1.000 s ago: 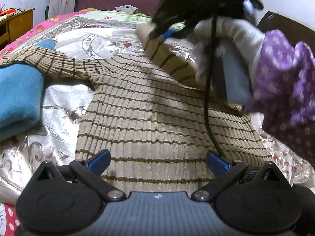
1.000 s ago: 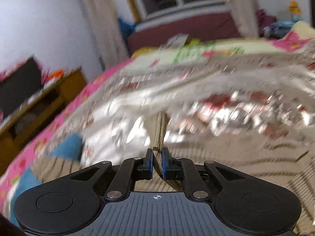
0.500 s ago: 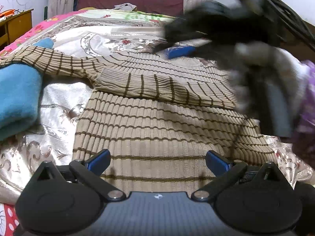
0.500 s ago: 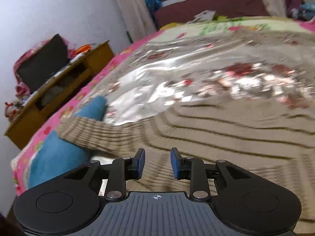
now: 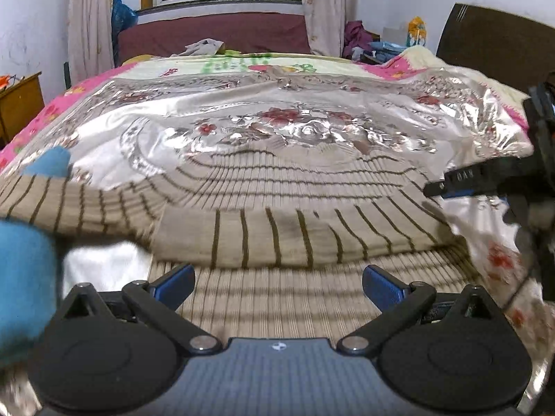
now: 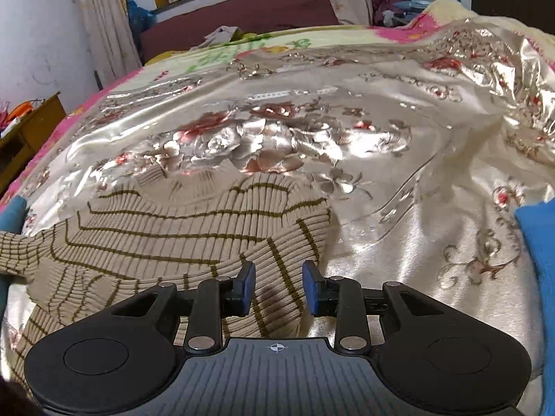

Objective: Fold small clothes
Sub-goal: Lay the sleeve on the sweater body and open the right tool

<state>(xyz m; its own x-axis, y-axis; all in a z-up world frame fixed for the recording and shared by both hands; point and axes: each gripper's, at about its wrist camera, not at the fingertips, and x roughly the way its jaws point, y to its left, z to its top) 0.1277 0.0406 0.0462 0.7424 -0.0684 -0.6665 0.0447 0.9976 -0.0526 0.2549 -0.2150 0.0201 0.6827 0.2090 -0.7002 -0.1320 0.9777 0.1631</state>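
A beige ribbed sweater (image 5: 277,235) with thin brown stripes lies flat on the bed. One sleeve is folded across its body. My left gripper (image 5: 277,282) hovers wide open over the lower body of the sweater with nothing between its pads. My right gripper (image 6: 277,289) is over the right edge of the sweater (image 6: 173,228), near the shoulder. Its jaws are opening and no cloth is between them. In the left wrist view the right gripper (image 5: 451,187) shows at the right edge, beside the sweater.
A shiny silver flowered bedspread (image 5: 277,128) covers the bed. A blue cloth (image 5: 24,270) lies left of the sweater, and another blue cloth (image 6: 541,260) lies to its right. A wooden cabinet (image 5: 17,100) stands far left, a dark headboard (image 5: 496,45) at right.
The right gripper let go of the sleeve, which now lies folded across the sweater, and drew away to the right. The left gripper moved forward over the sweater.
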